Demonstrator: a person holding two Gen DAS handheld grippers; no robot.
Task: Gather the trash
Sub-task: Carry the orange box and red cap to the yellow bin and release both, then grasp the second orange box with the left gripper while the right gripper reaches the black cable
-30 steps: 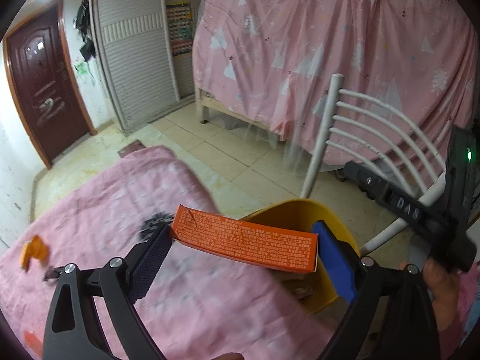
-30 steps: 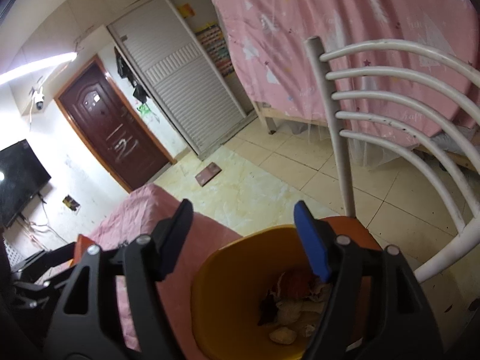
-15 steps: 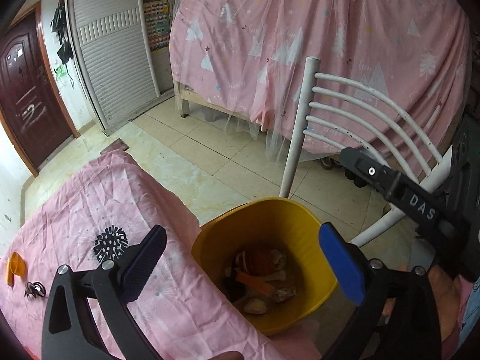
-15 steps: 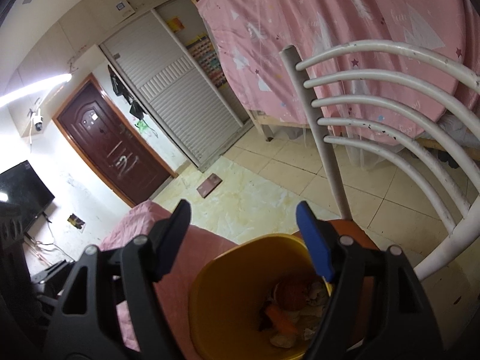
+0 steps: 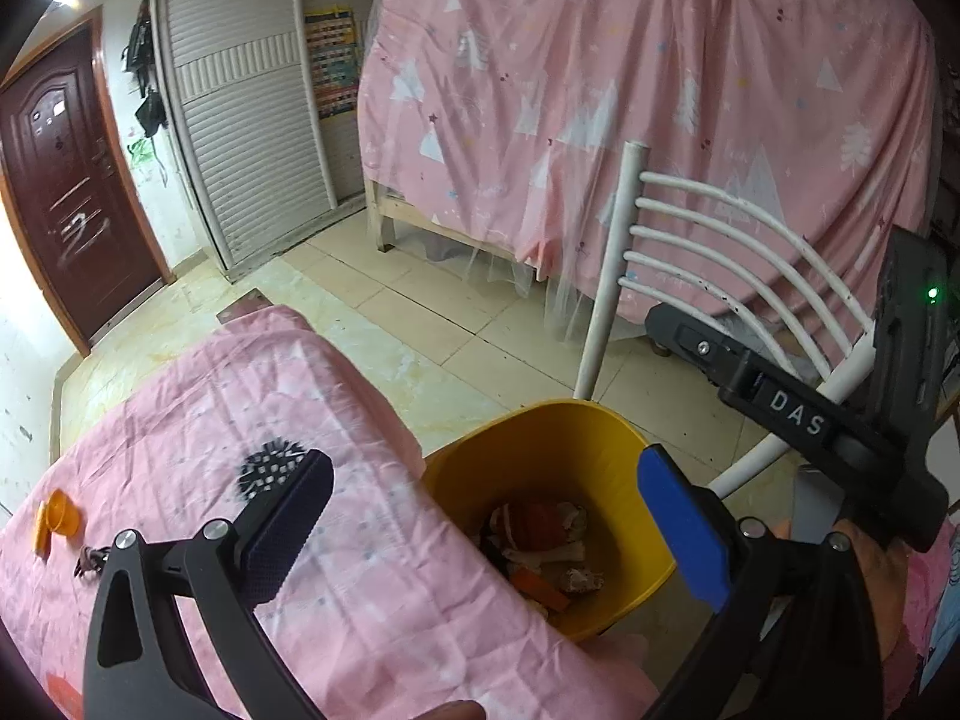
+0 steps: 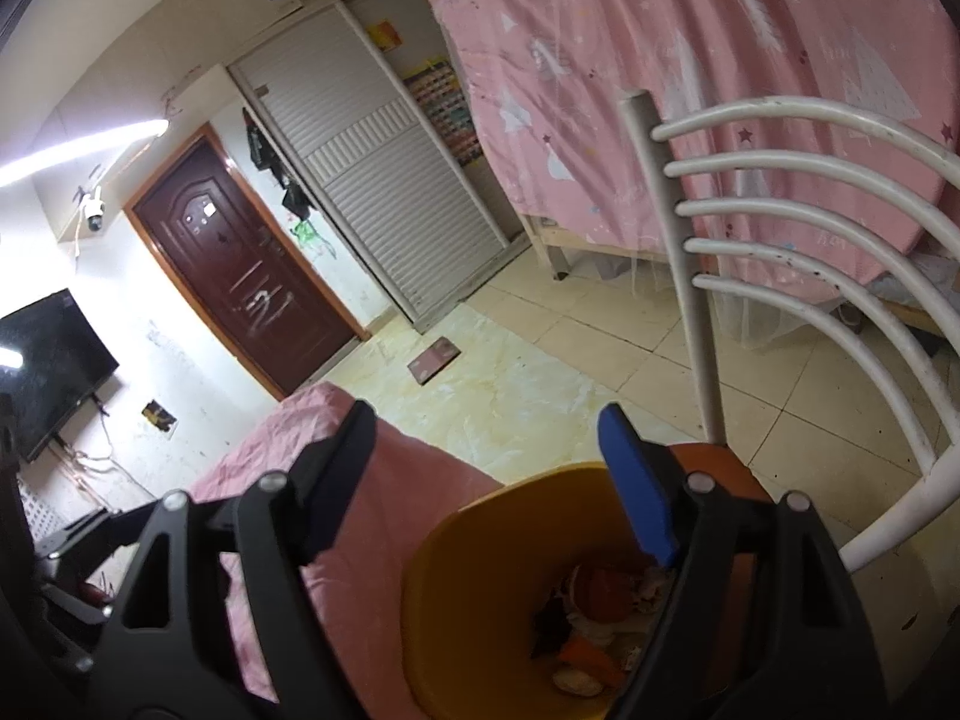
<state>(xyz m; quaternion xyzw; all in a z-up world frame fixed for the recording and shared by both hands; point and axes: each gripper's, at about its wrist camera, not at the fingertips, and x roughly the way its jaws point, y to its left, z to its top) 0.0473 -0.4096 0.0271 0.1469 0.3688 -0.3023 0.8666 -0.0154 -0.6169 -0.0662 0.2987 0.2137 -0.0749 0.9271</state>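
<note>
- Left gripper (image 5: 480,516): jaws spread wide, holding nothing, above the round yellow plastic bin (image 5: 606,444).
- Right gripper (image 6: 486,468): also released, empty, over the same bin.
- Trash scraps (image 5: 543,546), orange among them, lie inside the bin, just beside the pink-clothed table (image 5: 240,396).

A white slatted metal chair (image 5: 690,252) stands right; far behind, a pink tree-print curtain (image 5: 630,90); far left, a dark wooden door (image 5: 66,180).
</note>
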